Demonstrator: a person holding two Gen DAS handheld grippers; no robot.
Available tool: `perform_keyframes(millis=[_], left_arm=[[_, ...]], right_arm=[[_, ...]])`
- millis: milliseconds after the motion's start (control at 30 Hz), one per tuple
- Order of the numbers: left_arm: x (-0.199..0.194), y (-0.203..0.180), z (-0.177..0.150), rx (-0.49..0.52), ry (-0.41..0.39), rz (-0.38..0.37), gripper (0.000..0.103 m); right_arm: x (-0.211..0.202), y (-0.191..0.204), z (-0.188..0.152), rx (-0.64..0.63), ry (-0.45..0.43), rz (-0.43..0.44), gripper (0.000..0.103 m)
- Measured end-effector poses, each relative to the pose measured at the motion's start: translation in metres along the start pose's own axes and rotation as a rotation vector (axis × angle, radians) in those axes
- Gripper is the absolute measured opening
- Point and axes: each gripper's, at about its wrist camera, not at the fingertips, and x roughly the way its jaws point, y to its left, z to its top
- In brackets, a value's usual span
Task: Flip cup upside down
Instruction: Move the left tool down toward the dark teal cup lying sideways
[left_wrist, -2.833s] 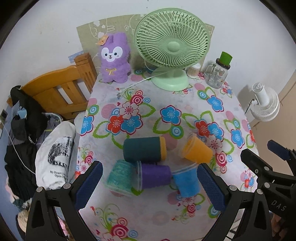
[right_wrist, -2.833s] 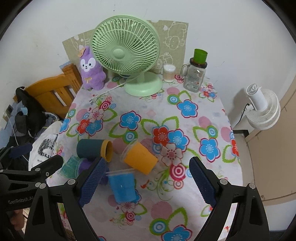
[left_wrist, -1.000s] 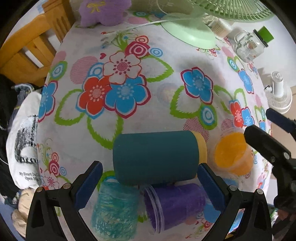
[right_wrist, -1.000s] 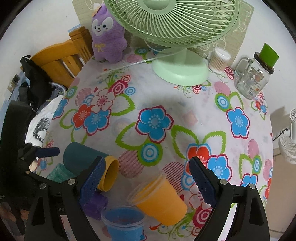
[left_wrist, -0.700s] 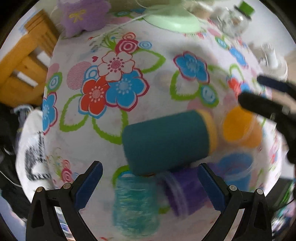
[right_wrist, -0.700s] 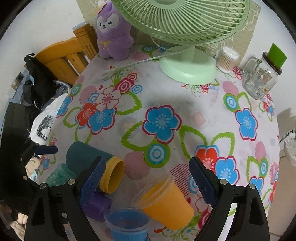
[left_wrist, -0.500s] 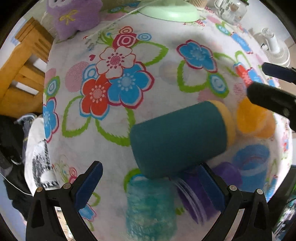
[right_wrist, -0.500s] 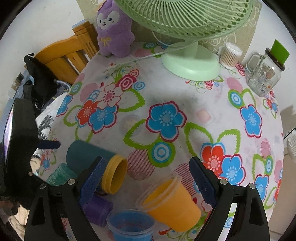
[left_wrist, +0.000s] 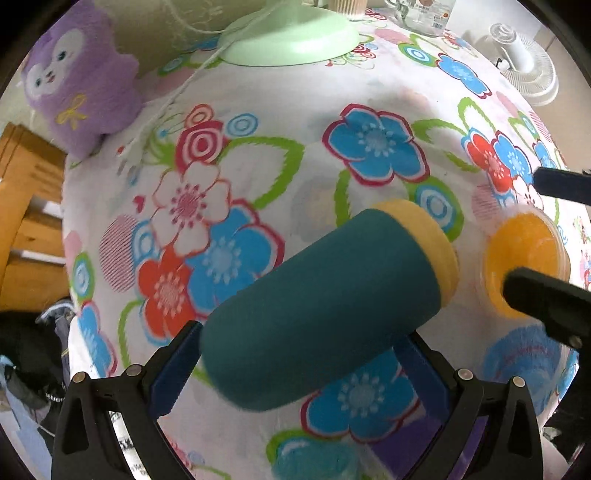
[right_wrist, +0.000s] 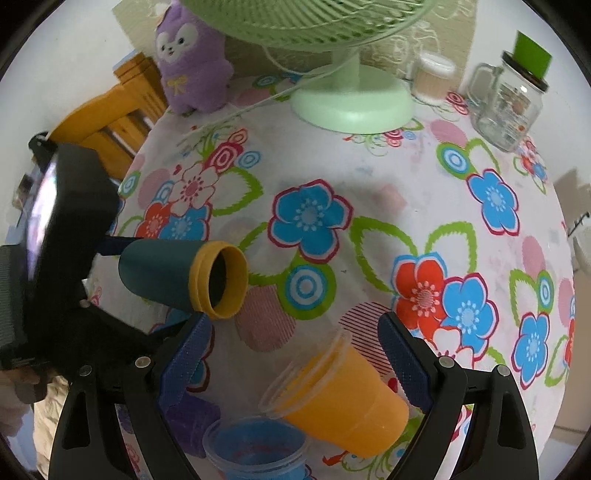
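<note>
A dark teal cup with a yellow rim (left_wrist: 325, 306) is held on its side above the floral tablecloth (left_wrist: 369, 110), mouth pointing right. My left gripper (left_wrist: 299, 373) is shut on the teal cup; the right wrist view shows the cup (right_wrist: 173, 275) lifted at the left. My right gripper (right_wrist: 293, 354) is open, its fingers either side of an orange cup (right_wrist: 343, 402) lying on its side. The orange cup shows in the left wrist view (left_wrist: 524, 258), partly hidden by the right gripper.
A blue cup (right_wrist: 255, 450), a purple cup (right_wrist: 192, 417) and a turquoise cup (left_wrist: 314, 461) lie near the front edge. A green fan (right_wrist: 351, 99), purple plush toy (right_wrist: 192, 70), glass jar (right_wrist: 509, 99) and wooden chair (right_wrist: 118, 107) stand behind.
My left gripper has closed on the teal cup and lifted it off the cloth, moving forward. My right gripper has moved in over the orange cup.
</note>
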Motion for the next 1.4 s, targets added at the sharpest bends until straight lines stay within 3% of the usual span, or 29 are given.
perform_keyframes(millis=[133, 200, 367, 467, 767, 833, 867, 900, 1033, 1067, 1100, 1200, 1267, 1400], left_arm=[[0.01, 0.0, 0.022, 0.002, -0.016, 0.0, 0.096], [0.013, -0.001, 0.029, 0.005, -0.02, -0.009, 0.081], [0.013, 0.002, 0.033, 0.024, -0.033, -0.041, 0.063], [0.011, -0.003, 0.033, 0.049, -0.035, -0.018, 0.061], [-0.011, -0.016, 0.041, 0.011, -0.084, -0.074, 0.053], [-0.02, -0.018, 0.037, -0.001, -0.09, -0.082, 0.044], [-0.022, -0.017, 0.036, -0.009, -0.086, -0.085, 0.02], [-0.022, -0.019, 0.039, -0.018, -0.073, -0.105, 0.01], [-0.017, -0.017, 0.036, -0.028, -0.076, -0.103, 0.014], [-0.012, -0.012, 0.028, -0.028, -0.076, -0.1, 0.019], [-0.011, -0.012, 0.026, -0.033, -0.075, -0.102, 0.034], [-0.018, -0.008, 0.016, -0.033, -0.085, -0.088, 0.063], [-0.018, -0.005, 0.016, -0.021, -0.089, -0.057, 0.072], [-0.023, 0.005, 0.018, 0.009, -0.112, 0.035, 0.079]], right_arm=[[0.0, -0.006, 0.0, 0.026, -0.002, -0.003, 0.093], [0.002, -0.008, -0.001, 0.036, 0.0, -0.002, 0.093], [0.005, -0.01, -0.003, 0.048, 0.007, 0.004, 0.093], [0.006, -0.01, -0.002, 0.048, 0.006, 0.007, 0.093], [0.002, -0.015, -0.002, 0.081, -0.005, 0.03, 0.093], [-0.001, -0.015, -0.003, 0.09, -0.009, 0.038, 0.093], [-0.003, -0.016, -0.003, 0.092, -0.012, 0.039, 0.093], [-0.004, -0.016, -0.004, 0.093, -0.016, 0.041, 0.093], [-0.009, -0.016, -0.005, 0.092, -0.026, 0.033, 0.093], [-0.011, -0.017, -0.005, 0.095, -0.028, 0.034, 0.093], [-0.011, -0.017, -0.005, 0.097, -0.03, 0.034, 0.093], [-0.012, -0.019, -0.006, 0.1, -0.031, 0.03, 0.093], [-0.013, -0.02, -0.005, 0.108, -0.035, 0.03, 0.093], [-0.013, -0.022, 0.0, 0.138, -0.053, 0.049, 0.093]])
